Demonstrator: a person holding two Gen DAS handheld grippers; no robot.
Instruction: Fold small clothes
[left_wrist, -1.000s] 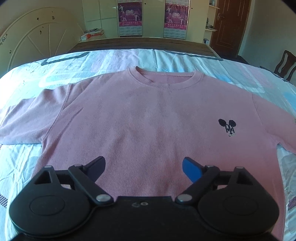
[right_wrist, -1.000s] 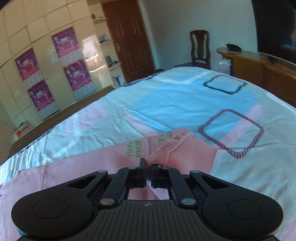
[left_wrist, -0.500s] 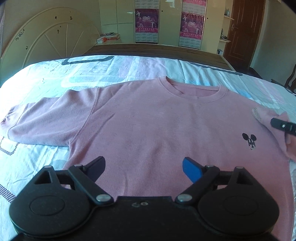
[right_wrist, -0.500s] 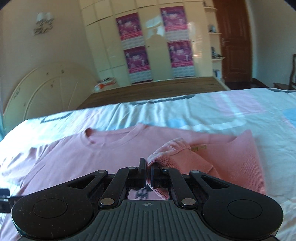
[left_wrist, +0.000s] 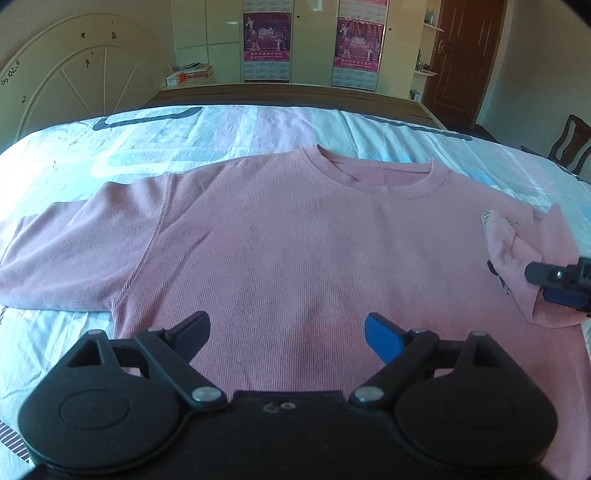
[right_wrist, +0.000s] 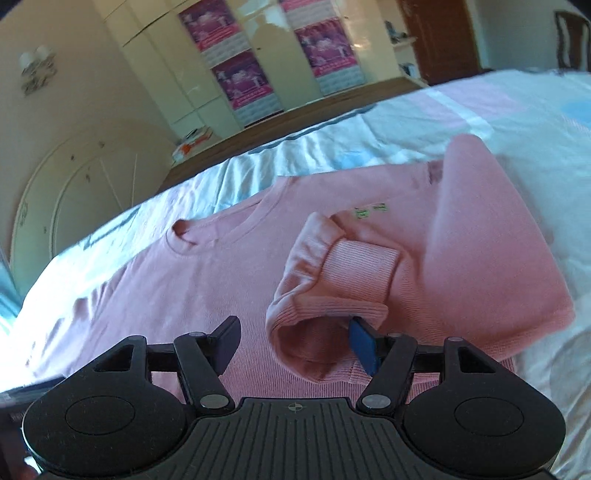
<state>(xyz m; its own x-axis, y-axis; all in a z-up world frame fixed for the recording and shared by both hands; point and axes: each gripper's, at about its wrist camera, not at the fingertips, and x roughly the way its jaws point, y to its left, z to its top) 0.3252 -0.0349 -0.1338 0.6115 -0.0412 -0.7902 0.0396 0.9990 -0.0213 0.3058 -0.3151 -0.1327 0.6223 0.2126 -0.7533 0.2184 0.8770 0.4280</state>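
Note:
A pink sweater (left_wrist: 295, 251) lies face up on the bed, neck away from me. Its left sleeve (left_wrist: 66, 254) is spread out flat. Its right sleeve (right_wrist: 332, 280) is folded inward over the chest, and its ribbed cuff lies between the open fingers of my right gripper (right_wrist: 295, 343). The right gripper also shows at the right edge of the left wrist view (left_wrist: 554, 280). My left gripper (left_wrist: 286, 332) is open and empty, above the sweater's lower middle.
The bed has a light blue, pink and white patterned sheet (left_wrist: 221, 129). A white headboard (left_wrist: 74, 81) stands at the left, a wooden bed edge (left_wrist: 295, 94) behind, wardrobes with posters (left_wrist: 266, 44) beyond. A chair (left_wrist: 569, 144) stands at the right.
My right gripper carried the right sleeve cuff inward over the chest, then opened and let it go. The left gripper stayed open and shifted its view to the left.

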